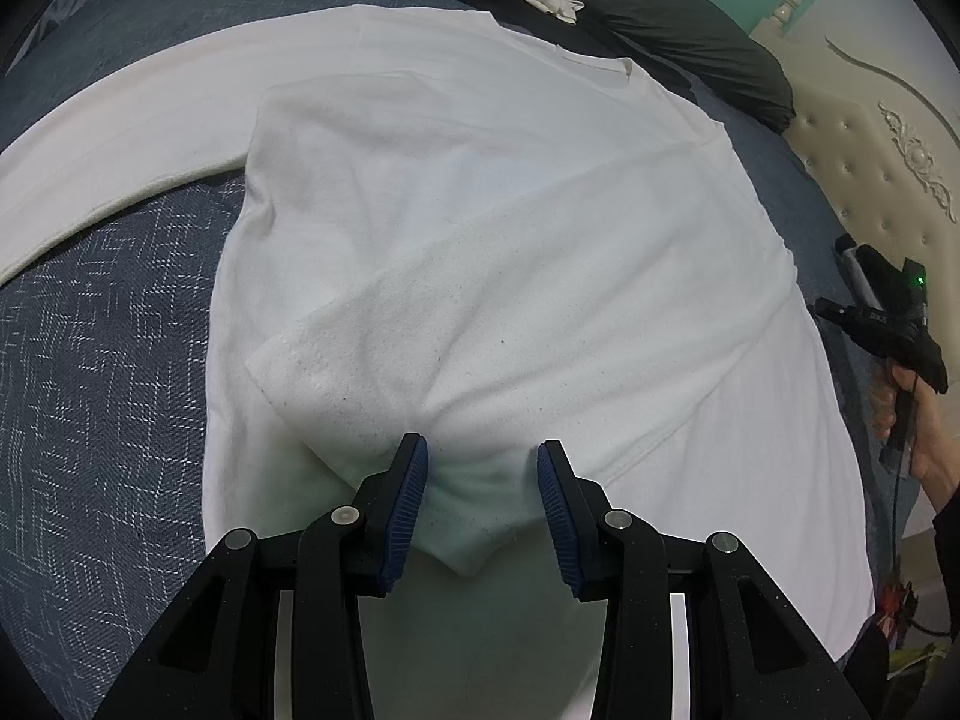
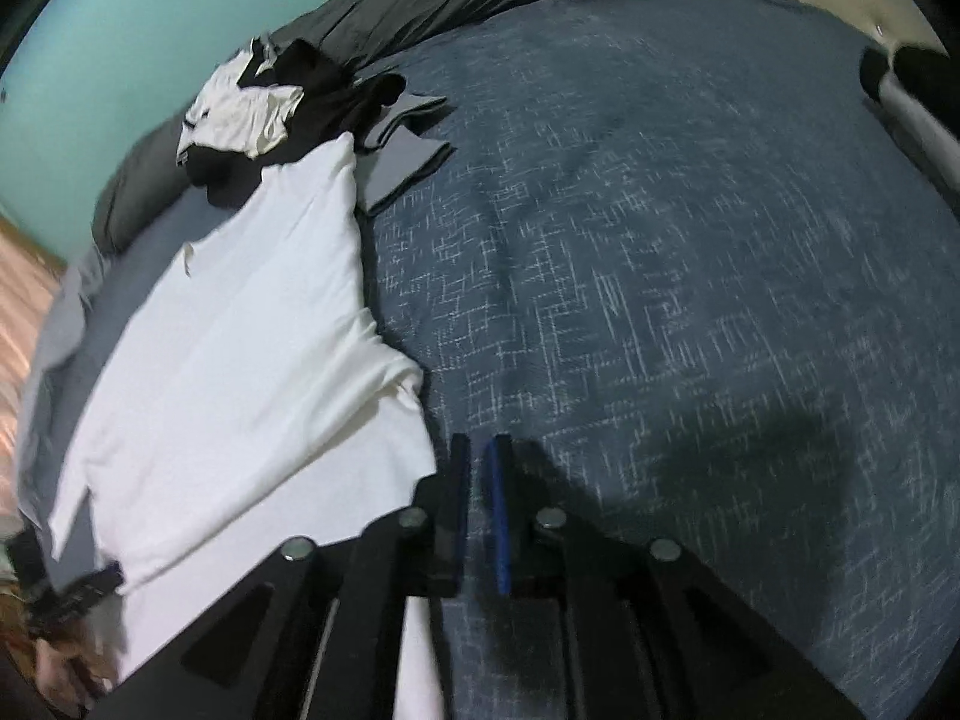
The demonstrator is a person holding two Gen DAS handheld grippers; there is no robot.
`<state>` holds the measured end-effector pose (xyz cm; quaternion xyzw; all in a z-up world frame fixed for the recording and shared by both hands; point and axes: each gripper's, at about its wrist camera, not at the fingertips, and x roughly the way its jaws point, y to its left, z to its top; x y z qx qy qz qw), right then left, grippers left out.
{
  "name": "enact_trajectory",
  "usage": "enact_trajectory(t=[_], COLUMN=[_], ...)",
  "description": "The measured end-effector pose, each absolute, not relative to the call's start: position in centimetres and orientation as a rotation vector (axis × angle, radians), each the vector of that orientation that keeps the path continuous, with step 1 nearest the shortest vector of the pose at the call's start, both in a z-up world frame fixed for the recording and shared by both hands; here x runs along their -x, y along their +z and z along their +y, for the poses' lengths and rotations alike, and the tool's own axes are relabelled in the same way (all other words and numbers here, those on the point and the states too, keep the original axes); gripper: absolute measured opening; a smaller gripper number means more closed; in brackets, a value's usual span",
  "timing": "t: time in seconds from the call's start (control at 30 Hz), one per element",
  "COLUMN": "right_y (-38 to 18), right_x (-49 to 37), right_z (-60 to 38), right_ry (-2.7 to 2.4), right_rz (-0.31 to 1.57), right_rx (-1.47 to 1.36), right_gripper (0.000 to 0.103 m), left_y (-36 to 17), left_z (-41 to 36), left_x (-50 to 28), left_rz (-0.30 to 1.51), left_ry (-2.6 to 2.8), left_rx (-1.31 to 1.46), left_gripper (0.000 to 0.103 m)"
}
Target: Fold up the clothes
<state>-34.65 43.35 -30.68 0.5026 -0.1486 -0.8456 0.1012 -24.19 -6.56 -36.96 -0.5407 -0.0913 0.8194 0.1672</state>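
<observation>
A white long-sleeved shirt [image 1: 480, 210] lies flat on a blue patterned bedspread [image 1: 90, 360]. One sleeve [image 1: 90, 138] stretches away to the left; the other is folded across the body. My left gripper [image 1: 483, 468] is shut on a bunch of the shirt's near fabric, and creases fan out from between the blue pads [image 1: 414, 480]. In the right wrist view my right gripper [image 2: 477, 462] hovers over the bedspread [image 2: 660, 300], just right of the shirt's edge [image 2: 240, 360]. Only a narrow slit separates its jaws, and nothing is between them.
A loose heap of black and white clothes [image 2: 258, 102] lies beyond the shirt, with a folded grey garment [image 2: 408, 144] beside it. A dark duvet [image 1: 690, 42] runs along the far side. A cream tufted headboard [image 1: 870, 168] stands at the right. A hand [image 1: 924, 444] shows at the right edge.
</observation>
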Motion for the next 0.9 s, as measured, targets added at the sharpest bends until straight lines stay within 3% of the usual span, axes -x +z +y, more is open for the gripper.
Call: enact_trajectory(t=[0.23,0.37,0.47,0.63,0.73,0.9], right_y=[-31.8,-32.4,-32.3,-31.4,-30.2,-31.3], right_x=[34.8,34.8,34.6,34.4,34.2,34.2], right_z=[39.9,40.0,40.0,39.8,39.4,36.9], right_ry=[-2.443,-2.447,-2.473,-2.551,-2.552,-2.454], right_rz=[-0.303,-0.376,-0.33,-0.243,-0.288,-0.148], right_rx=[-1.569,-1.565,-1.565,-1.565,-1.508,-1.596], right_gripper=[0.01,0.01,0.0,0.0,0.0,0.0], left_y=[-36.9,-36.8,-36.8,-36.7,-36.7,-36.7], left_z=[-6.5,-6.4,-6.4,-6.5,-6.5,-6.5], left_x=[24.2,24.3,24.4,24.2,24.2,24.1], left_rz=[-0.264,-0.268,-0.271,-0.271,-0.272,-0.274], left_ry=[2.334,2.331,2.329,2.33,2.33,2.33], left_rx=[1.541,1.54,1.54,1.54,1.539,1.541], left_gripper=[0.041,0.041,0.041,0.041,0.041,0.041])
